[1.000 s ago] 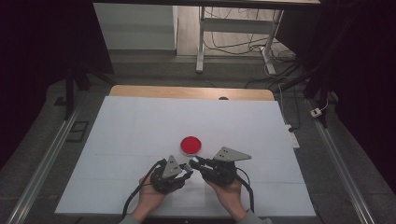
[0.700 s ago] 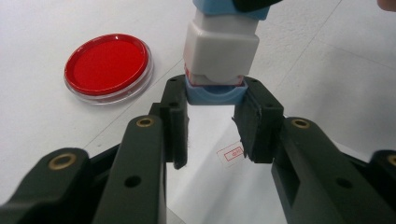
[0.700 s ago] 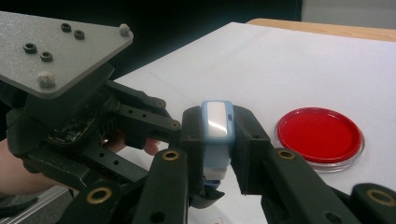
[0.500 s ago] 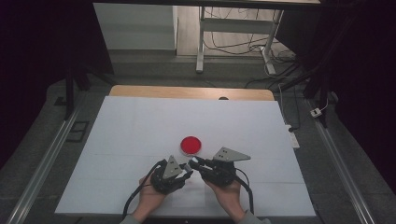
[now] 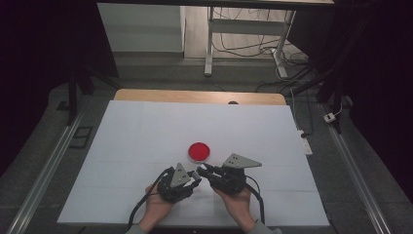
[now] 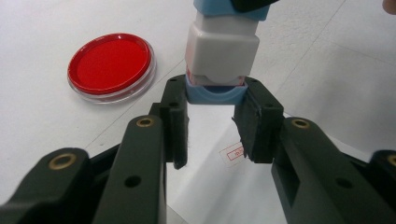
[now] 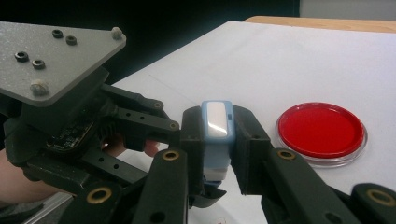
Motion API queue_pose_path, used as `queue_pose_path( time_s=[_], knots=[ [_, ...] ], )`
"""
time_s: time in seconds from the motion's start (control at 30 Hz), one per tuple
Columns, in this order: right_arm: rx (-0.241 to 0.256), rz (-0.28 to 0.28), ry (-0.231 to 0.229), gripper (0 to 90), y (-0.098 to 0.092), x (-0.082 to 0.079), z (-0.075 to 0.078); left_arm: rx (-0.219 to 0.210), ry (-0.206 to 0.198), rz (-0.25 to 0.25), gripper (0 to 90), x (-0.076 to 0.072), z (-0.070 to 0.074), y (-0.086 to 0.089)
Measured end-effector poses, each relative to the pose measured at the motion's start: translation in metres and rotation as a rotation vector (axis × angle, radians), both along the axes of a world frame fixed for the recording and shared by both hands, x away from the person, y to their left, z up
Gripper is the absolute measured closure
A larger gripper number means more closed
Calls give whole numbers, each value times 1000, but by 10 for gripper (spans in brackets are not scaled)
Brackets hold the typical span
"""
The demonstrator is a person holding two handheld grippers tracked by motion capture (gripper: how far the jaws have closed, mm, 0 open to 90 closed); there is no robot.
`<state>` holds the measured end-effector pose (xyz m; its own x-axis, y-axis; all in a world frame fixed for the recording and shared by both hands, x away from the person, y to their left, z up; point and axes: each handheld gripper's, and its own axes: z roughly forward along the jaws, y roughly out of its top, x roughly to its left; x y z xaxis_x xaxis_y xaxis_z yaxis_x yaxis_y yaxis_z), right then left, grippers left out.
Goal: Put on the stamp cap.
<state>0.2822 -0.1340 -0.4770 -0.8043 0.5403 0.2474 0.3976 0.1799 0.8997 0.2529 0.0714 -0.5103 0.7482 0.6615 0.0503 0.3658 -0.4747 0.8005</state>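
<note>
Between my two grippers a small white block with blue ends (image 6: 222, 51) is held above the table: my right gripper (image 7: 215, 140) clamps one end, my left gripper (image 6: 215, 121) grips the other blue end. Beyond the fingertips lies a red dish (image 5: 199, 151).

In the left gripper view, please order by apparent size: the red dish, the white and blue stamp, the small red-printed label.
1. Red dish and white and blue stamp: they look about alike, and the stamp is nearer the camera and cut by the frame top, so I do not rank them.
2. Small red-printed label: clearly smallest.
</note>
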Motion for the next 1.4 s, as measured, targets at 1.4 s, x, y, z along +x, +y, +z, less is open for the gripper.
queue_pose_path(
  time_s=[1.4],
  knots=[
    [16, -21, 41, 754, 1, 0, -4, 17, -44, 24, 652, -4, -2, -2]
  ],
)
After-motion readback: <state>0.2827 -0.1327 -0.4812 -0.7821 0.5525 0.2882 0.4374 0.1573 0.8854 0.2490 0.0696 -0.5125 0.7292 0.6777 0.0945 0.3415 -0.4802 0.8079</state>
